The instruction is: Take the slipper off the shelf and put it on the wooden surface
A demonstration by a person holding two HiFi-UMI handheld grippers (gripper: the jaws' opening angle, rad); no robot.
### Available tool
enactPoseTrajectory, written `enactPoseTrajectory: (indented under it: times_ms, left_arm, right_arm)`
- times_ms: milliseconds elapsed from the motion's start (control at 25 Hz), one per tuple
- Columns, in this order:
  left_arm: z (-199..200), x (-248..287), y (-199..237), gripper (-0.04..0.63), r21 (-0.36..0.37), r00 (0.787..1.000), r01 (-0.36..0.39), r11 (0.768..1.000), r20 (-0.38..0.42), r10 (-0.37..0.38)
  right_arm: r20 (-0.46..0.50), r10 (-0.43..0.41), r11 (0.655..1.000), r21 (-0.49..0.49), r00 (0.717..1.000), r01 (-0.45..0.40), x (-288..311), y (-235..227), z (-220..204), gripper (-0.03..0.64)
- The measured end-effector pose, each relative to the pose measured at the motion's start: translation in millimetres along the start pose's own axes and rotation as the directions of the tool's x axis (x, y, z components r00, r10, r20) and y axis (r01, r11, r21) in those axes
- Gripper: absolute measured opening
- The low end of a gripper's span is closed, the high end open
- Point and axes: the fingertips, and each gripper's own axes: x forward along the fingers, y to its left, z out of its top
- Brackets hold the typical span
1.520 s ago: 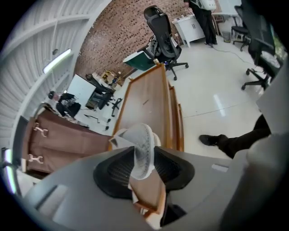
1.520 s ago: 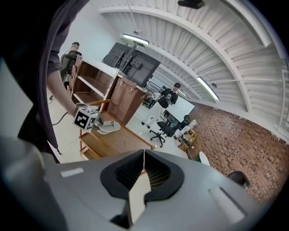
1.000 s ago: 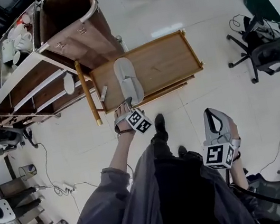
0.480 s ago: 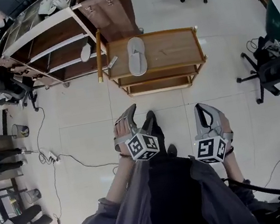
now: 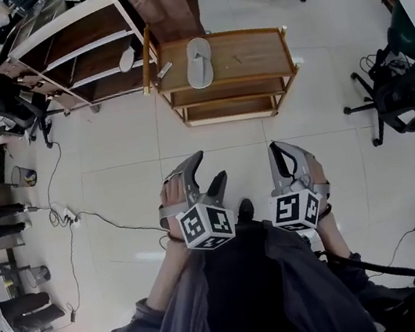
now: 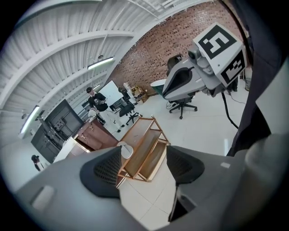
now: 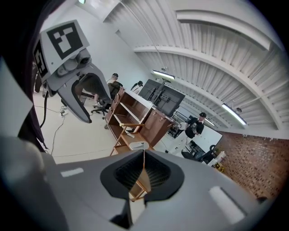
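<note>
Shelf (image 5: 69,54) left of the wooden table (image 5: 251,54) isn't holding the slipper (image 5: 199,62), which lies flat on table top, so task prob done; L gripper (image 5: 206,169) low by person's torso, well clear of table, jaws wide, closing on nothing, R gripper (image 5: 277,153) alongside, jaws together, empty.

The person is holding both grippers out just ahead of the torso (image 5: 247,297), side by side and near each other, with the forearms (image 5: 166,276) reaching forward from it and the jaws pointing away from it. The left gripper (image 5: 207,171), ahead of the torso's left side, is closing its jaws, which are standing well apart with nothing between them. The right gripper (image 5: 276,149), ahead of the torso's right side, is holding its jaws together down to a thin slit, gripping nothing.
</note>
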Motion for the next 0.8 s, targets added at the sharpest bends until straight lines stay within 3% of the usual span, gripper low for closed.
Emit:
enactPoseTrajectory:
  times_ms: [160,320,400,800]
  left_arm:
    - [-4,-22,-12,0.293,-0.012,0.999,0.024,1.000,0.034,-0.023]
    - [-6,-41,-17,0.173,-0.022,0.995,0.040,0.999,0.089,-0.038]
    - [-9,-47,-17,0.151,-0.031,0.993,0.049,0.998,0.105,-0.045]
    - [-18,-59,-17,0.146,-0.018,0.990,0.074,0.997,0.126,-0.071]
  right_arm:
    - [-0.003,-0.011,1.000,0.003,1.000,0.011,-14,12,8,0.009]
    - [0.000,-0.030,0.999,0.012,1.000,0.030,-24,18,20,0.002]
    - [-0.004,-0.037,0.999,0.001,0.999,0.037,-27,21,26,0.002]
    - [-0.017,-0.065,0.998,-0.005,0.998,0.065,-33,30,40,0.002]
